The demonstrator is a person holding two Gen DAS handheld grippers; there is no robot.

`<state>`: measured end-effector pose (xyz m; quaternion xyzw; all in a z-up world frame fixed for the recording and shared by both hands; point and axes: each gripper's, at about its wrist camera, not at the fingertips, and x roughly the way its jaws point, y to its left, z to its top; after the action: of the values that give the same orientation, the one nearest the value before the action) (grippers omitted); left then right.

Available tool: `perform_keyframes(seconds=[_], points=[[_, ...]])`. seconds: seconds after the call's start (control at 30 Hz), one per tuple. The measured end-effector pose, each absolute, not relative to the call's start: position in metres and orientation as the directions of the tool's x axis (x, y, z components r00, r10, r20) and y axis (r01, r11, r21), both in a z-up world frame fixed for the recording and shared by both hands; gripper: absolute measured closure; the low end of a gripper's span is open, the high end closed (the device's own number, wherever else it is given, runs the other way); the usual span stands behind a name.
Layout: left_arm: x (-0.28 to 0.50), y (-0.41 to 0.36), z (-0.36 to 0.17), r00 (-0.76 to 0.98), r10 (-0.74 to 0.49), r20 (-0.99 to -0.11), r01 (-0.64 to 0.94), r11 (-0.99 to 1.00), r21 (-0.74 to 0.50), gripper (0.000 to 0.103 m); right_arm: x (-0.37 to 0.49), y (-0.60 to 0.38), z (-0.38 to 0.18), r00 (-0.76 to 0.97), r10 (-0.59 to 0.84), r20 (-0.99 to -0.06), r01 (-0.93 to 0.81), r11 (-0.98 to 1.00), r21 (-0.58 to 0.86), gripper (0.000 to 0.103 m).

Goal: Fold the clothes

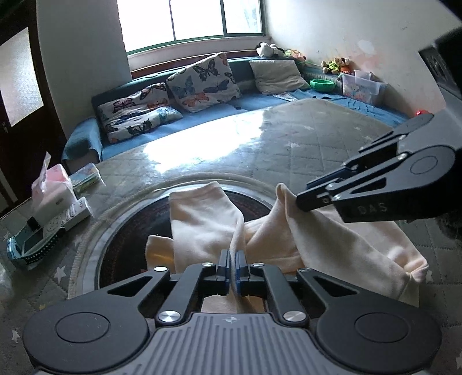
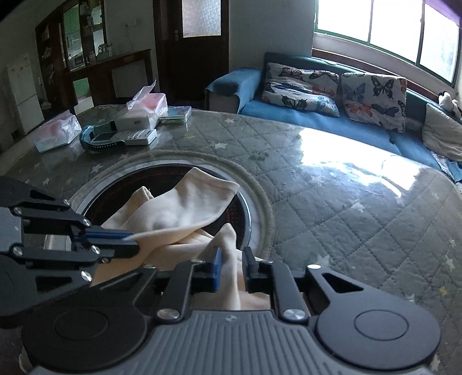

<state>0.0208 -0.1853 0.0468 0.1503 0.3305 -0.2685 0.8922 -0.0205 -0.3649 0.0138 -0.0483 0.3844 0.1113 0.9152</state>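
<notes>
Where the cream garment (image 1: 208, 228) lies bunched over the dark round inset (image 2: 231, 213) of the table, both tools have hold of it. Its nearer folds rise toward the cameras while a rounded end stretches away over the inset's far part. The left gripper (image 1: 233, 269) has its blue-padded jaws pressed together on a thin upright fold at the near edge of the heap. In the left wrist view the right gripper (image 1: 303, 199) reaches in from the right, its tips pinching a raised corner of the cloth; its own camera shows a gap between its jaws with a thick ridge of fabric filling that gap.

Raised letters reading "DAS" mark the right gripper's finger; writing on the boxes at the left is too small to read.

A quilted grey table cover (image 2: 332, 207) with pale stars lies under a glossy clear sheet that reflects the window (image 1: 190, 20). On the table's far left sit tissue packs (image 2: 57, 131), a white box (image 2: 134, 119), a remote control (image 2: 138, 137) and a flat tin (image 2: 176, 114). Beyond the table runs a blue sofa (image 2: 288, 112) with butterfly cushions (image 1: 203, 82), a plain cushion (image 1: 277, 76), soft toys (image 1: 335, 65), a green bowl (image 1: 322, 85) and a clear bin (image 1: 362, 86). A dark wooden door (image 2: 199, 43) stands far left.
</notes>
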Motion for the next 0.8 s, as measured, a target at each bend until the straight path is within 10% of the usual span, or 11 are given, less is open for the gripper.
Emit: perform_keyframes(seconds=[0.43, 0.8], points=[[0.02, -0.172, 0.055, 0.665, -0.366, -0.651, 0.543, 0.835, 0.085, 0.1, -0.026, -0.365, 0.021, 0.696, 0.162, -0.7, -0.247, 0.969, -0.021, 0.087], [0.023, -0.171, 0.054, 0.652, -0.38, -0.656, 0.561, 0.824, 0.08, 0.099, -0.024, -0.355, 0.024, 0.694, 0.185, -0.696, -0.283, 0.959, -0.027, 0.064]])
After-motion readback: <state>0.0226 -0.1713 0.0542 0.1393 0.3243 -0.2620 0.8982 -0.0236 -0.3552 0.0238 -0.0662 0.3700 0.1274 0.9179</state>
